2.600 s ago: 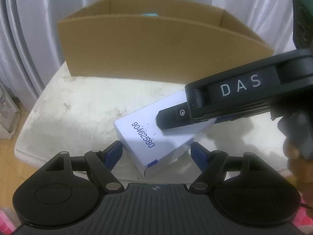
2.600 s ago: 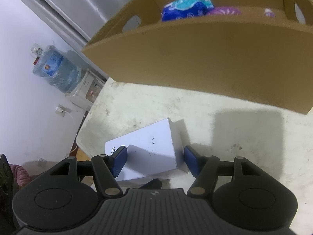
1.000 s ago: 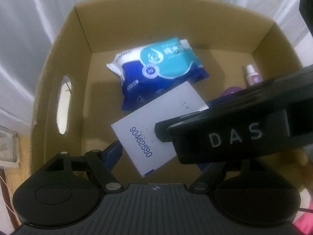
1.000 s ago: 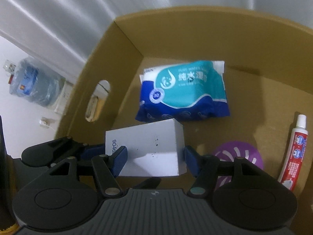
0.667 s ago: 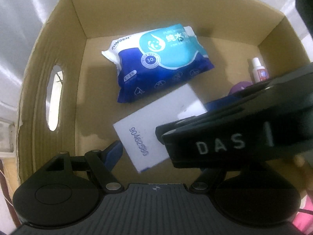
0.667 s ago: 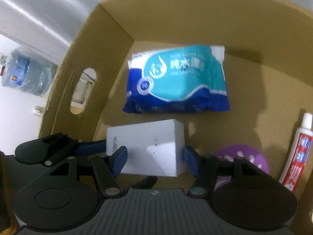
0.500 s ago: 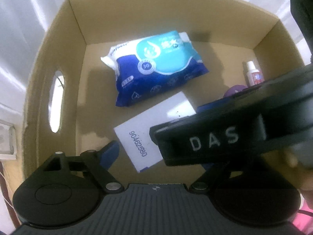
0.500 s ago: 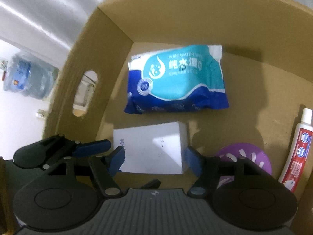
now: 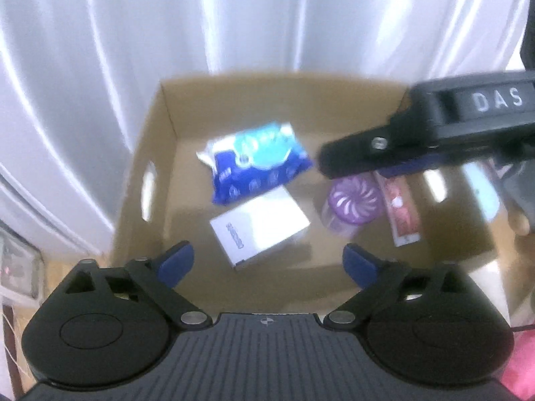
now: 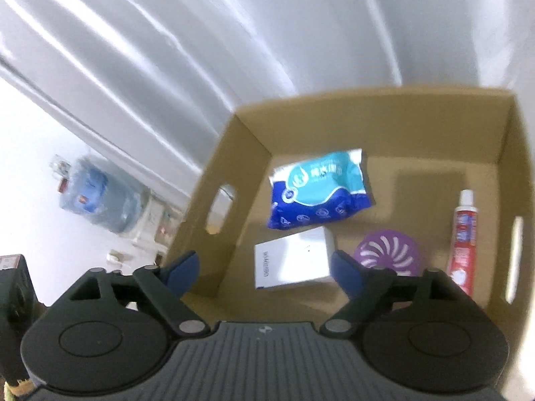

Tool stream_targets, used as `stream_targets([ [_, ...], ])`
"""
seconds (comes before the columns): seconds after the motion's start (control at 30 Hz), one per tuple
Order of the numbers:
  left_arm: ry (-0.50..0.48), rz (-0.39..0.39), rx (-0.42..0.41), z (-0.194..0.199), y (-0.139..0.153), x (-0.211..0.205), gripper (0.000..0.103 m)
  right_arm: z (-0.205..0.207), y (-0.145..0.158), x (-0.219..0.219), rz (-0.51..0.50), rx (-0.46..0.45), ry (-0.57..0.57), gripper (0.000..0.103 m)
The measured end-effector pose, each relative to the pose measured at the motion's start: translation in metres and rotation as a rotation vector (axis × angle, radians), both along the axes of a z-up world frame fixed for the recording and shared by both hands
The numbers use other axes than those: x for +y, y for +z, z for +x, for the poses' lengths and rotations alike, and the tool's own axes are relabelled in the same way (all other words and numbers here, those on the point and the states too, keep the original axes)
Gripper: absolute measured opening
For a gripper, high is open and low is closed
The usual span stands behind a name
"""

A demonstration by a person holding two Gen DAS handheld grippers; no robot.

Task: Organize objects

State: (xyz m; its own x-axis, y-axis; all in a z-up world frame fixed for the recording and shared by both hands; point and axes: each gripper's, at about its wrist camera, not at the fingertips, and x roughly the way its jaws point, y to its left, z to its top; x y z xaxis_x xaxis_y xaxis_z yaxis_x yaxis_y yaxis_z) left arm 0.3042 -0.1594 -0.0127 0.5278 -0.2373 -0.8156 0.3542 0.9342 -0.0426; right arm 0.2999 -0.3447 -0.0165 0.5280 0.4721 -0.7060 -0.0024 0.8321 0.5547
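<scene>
A white box with a printed number lies on the floor of the brown cardboard box, also in the right wrist view. My left gripper is open and empty, raised above the near wall. My right gripper is open and empty, also raised above the box; it shows from the side in the left wrist view. A blue wet-wipes pack, a purple round disc and a red toothpaste tube lie in the box.
The cardboard box has cut-out handles in its side walls. White curtains hang behind it. A water bottle on a dispenser stands at the left.
Both grippers let go of the white box, which now rests on the box floor. Both have opened wide and pulled back up and away from the box.
</scene>
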Motion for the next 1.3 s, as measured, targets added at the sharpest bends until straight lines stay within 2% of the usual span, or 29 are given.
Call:
stream_targets([
  [0.1,0.019,-0.026,-0.101,-0.025,0.016,0.002,0.103,-0.037,0.02,-0.006,-0.019,-0.075,-0.02,0.095],
  [0.3,0.145,-0.061,-0.251,-0.083,0.032,0.013,0.103,-0.112,0.042,-0.013,-0.071,-0.21,-0.089,0.101],
  [0.4,0.208,-0.051,-0.321,-0.109,0.031,0.018,0.103,-0.141,0.044,-0.009,-0.13,-0.236,-0.118,0.101],
  [0.6,0.258,-0.008,-0.419,-0.143,0.029,0.021,0.103,-0.186,0.048,0.007,-0.269,-0.27,-0.157,0.103],
  [0.77,0.247,-0.01,-0.399,-0.152,0.026,0.026,0.103,-0.207,0.057,0.023,-0.374,-0.298,-0.203,0.103],
  [1.0,0.228,-0.035,-0.346,-0.145,0.021,0.035,0.103,-0.233,0.075,0.037,-0.467,-0.412,-0.275,0.103],
  [1.17,0.205,-0.051,-0.308,-0.128,0.013,0.036,0.103,-0.227,0.06,0.044,-0.542,-0.364,-0.308,0.103],
  [1.3,0.168,-0.046,-0.256,-0.108,0.001,0.027,0.103,-0.217,0.038,0.046,-0.55,-0.298,-0.322,0.103],
])
